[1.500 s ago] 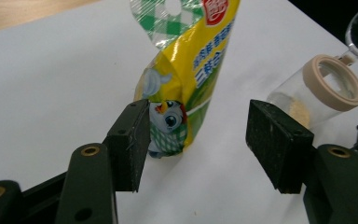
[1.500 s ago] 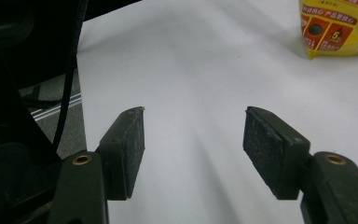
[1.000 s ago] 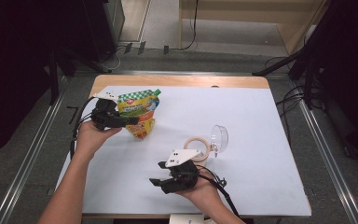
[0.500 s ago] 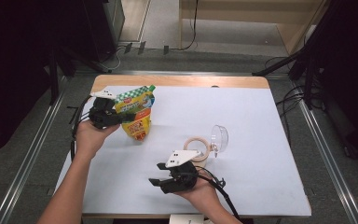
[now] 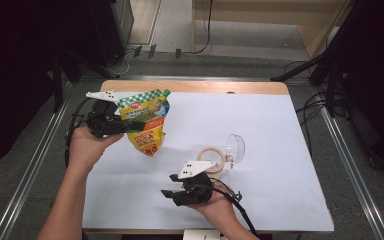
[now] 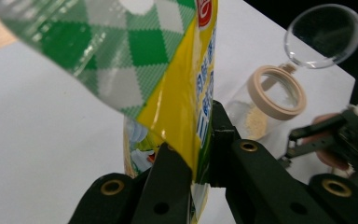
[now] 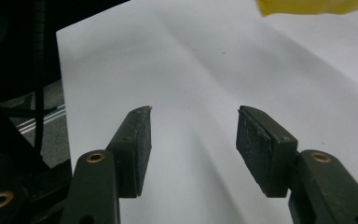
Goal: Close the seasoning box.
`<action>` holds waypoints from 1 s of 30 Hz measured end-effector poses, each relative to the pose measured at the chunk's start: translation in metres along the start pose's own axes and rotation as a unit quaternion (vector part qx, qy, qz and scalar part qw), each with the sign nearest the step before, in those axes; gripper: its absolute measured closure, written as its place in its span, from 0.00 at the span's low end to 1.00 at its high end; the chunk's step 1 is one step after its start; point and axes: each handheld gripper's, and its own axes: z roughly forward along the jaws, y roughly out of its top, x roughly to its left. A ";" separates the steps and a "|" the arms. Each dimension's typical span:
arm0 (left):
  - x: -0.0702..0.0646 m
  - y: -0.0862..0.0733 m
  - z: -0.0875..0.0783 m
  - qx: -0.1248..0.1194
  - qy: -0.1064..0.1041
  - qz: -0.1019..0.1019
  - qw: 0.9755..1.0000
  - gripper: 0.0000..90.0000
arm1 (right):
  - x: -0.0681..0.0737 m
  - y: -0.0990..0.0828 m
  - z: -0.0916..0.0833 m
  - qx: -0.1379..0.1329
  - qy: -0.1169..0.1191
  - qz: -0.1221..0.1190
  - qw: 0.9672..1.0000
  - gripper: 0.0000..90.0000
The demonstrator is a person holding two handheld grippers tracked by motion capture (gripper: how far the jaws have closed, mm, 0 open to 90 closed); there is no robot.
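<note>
Clamping a green-and-yellow pouch point(image 5: 147, 125) off the table, left tongs point(image 5: 125, 126); right tongs point(image 7: 192, 149) half-open, empty; open jar point(image 6: 272, 100) holding yellowish powder

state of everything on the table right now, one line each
refill pouch: clamped near its middle, lifted off the table, hanging tilted
jar: on the table, flip lid swung open, some powder inside
left hand-held gripper: shut on the pouch
right hand-held gripper: open, nothing between the jaws, beside the jar

Bright, even light on the white table point(image 5: 280, 150); dark surroundings; the close pouch point(image 6: 135, 70) looks slightly blurred, glossy.
</note>
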 end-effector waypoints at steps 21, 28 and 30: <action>-0.049 0.003 -0.010 0.054 -0.058 0.016 0.997 1.00 | -0.009 0.007 0.007 -0.008 -0.033 -0.001 0.999 0.72; -0.063 -0.002 -0.012 0.060 -0.074 0.030 0.995 1.00 | -0.006 0.004 0.012 -0.009 -0.040 -0.007 0.999 0.81; -0.066 -0.002 -0.011 0.067 -0.078 0.034 0.994 1.00 | -0.005 0.003 0.014 -0.012 -0.044 -0.006 0.999 0.81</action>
